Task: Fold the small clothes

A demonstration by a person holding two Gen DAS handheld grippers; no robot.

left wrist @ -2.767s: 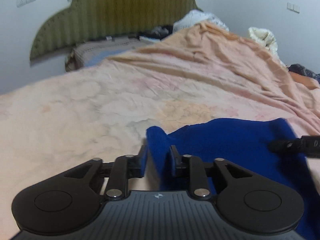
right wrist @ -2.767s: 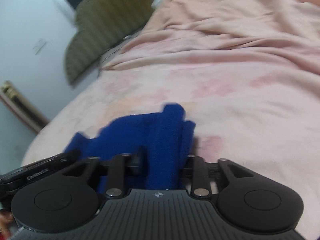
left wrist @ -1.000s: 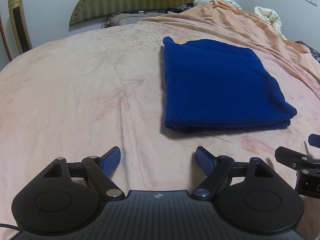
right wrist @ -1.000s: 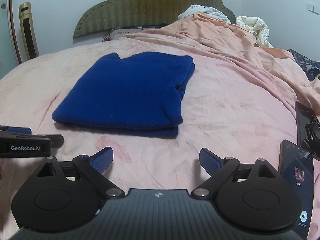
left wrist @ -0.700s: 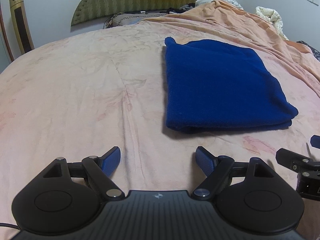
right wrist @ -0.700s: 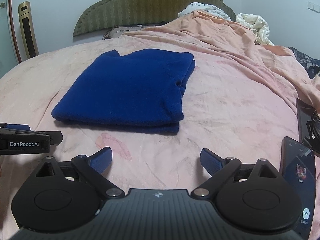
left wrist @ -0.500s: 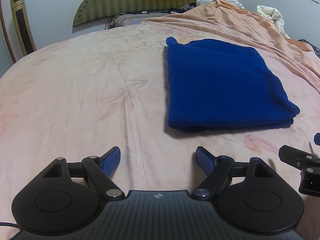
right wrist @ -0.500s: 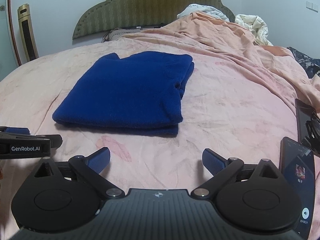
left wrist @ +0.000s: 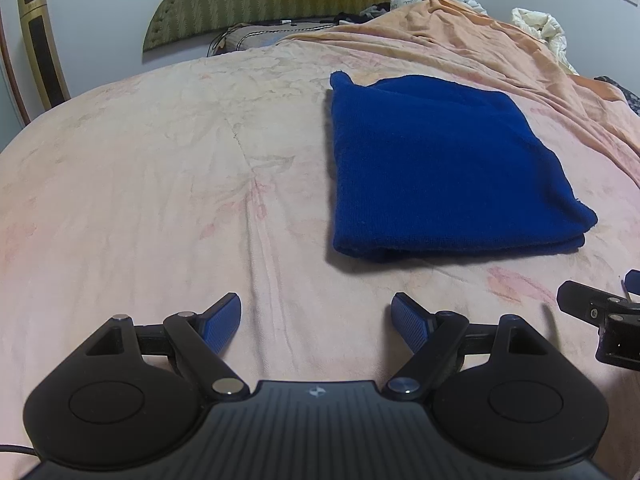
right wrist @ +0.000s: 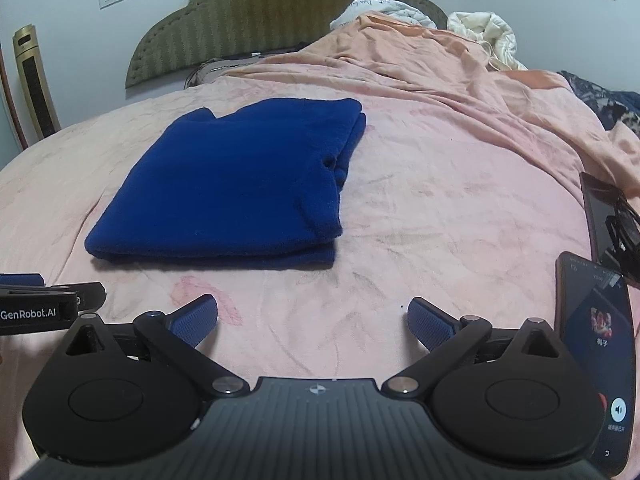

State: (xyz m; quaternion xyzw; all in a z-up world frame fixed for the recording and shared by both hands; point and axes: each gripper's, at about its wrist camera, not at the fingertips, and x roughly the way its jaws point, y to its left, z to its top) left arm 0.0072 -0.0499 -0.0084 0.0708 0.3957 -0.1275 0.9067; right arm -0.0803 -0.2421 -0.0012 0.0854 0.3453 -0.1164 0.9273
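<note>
The blue cloth (left wrist: 440, 168) lies folded on the bed (left wrist: 160, 200). The left claw (left wrist: 316, 318) and right claw (right wrist: 312, 318) are wide open, holding nothing. Folding looks done; next, maybe another cloth.

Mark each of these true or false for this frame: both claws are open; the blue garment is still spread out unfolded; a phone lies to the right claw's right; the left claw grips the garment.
1. Both the left claw and right claw are open. True.
2. The blue garment is spread out unfolded. False: it lies folded in layers on the bed.
3. A lit phone lies to the right claw's right. True.
4. The left claw grips the garment. False: it is empty, short of it.
</note>
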